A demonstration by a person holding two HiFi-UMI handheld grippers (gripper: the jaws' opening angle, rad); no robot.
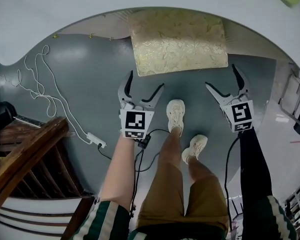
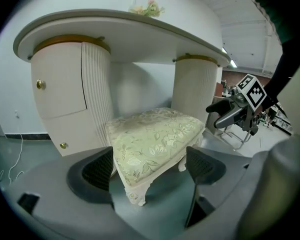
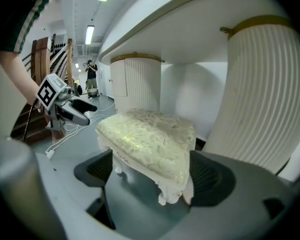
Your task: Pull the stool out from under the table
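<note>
Standing stool (image 1: 177,41), gold floral cushion, white legs

Bright even indoor light, ceiling tubes (image 3: 89,34) glaring — strong fisheye bending, dark vignetted corners

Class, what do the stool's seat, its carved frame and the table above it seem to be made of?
Stool seat: seemingly woven fabric, pale gold, slight sheen; a leaf pattern shows.
Stool frame: probably carved wood painted cream, possibly moulded.
Table: smooth, cream-white painted finish, likely wood or board; ribbed pedestals with gold bands.
</note>
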